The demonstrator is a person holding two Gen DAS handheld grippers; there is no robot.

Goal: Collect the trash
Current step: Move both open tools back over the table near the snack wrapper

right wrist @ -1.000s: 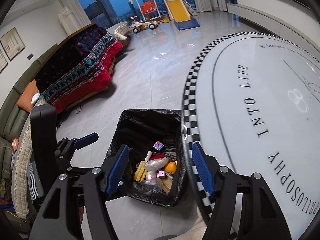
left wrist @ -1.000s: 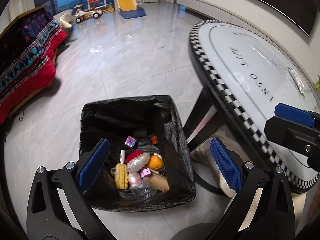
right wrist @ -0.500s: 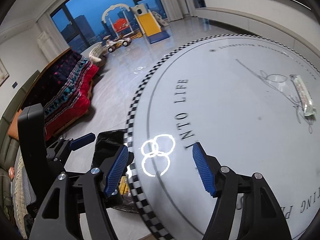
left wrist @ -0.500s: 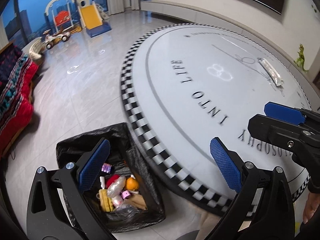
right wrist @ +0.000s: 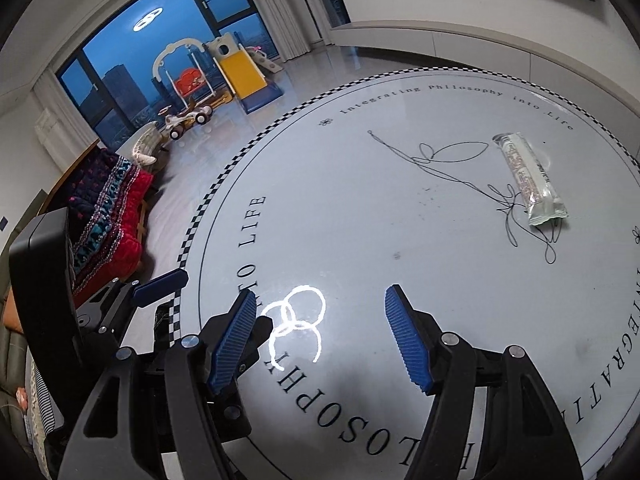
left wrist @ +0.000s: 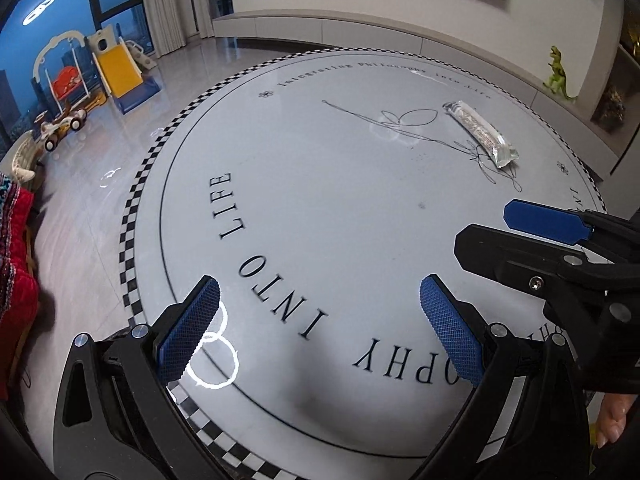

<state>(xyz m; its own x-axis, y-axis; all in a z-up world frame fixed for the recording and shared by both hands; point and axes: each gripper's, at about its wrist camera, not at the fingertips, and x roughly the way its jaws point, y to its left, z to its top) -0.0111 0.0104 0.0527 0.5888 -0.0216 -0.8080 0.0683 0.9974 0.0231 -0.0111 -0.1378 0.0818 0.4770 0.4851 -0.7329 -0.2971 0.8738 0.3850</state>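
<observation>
A long clear plastic wrapper lies on the far right of the round white table; it also shows in the right wrist view on the table. My left gripper is open and empty above the table's near edge. My right gripper is open and empty over the table's near part, well short of the wrapper. The right gripper also shows at the right of the left wrist view, and the left gripper at the left of the right wrist view. The trash bag is out of view.
The table has a checkered rim and printed lettering. Beyond it are a glossy grey floor, a toy slide, and a red patterned sofa. A green toy dinosaur stands on the wall ledge.
Both grippers have swung up and to the right, from over the black trash bag on the floor to over the tabletop. The bag has left view and the wrapper has come nearer.
</observation>
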